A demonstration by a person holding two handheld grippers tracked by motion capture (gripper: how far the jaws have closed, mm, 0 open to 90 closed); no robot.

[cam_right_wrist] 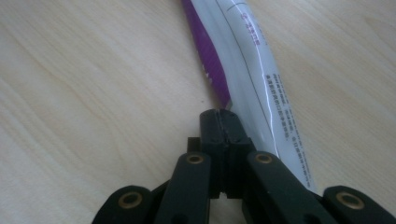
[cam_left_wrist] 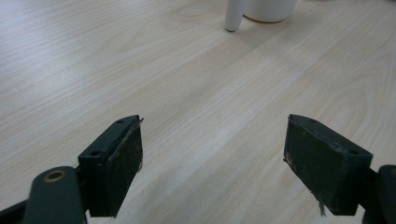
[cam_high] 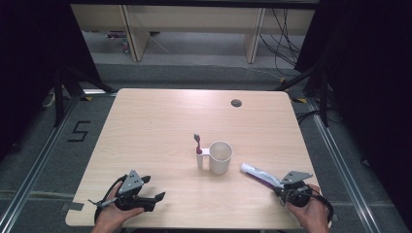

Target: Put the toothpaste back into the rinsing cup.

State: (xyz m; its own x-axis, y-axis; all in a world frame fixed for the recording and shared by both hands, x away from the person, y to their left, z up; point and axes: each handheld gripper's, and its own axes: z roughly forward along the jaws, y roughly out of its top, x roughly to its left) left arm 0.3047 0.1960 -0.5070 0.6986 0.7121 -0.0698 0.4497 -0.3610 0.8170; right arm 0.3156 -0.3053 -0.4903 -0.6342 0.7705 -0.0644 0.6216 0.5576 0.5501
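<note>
We see one white cup (cam_high: 220, 156), one toothbrush (cam_high: 197, 142) in its side holder, one tube (cam_high: 260, 174); left tool (cam_high: 158, 198) spread, right tool (cam_right_wrist: 223, 122) pressed together beside the tube

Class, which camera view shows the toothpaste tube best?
The right gripper view: the toothpaste tube is close, its print and purple stripe visible. The high view shows its whole length small on the table. The left gripper view adds nothing.

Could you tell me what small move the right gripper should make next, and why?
Probably lift the right gripper slightly, carrying the toothpaste tube off the table. In the right gripper view its fingers look pressed together on the tube's edge, so a grasp seems made. The white cup stands just beyond the tube's far end, and the left gripper is open and idle.
</note>
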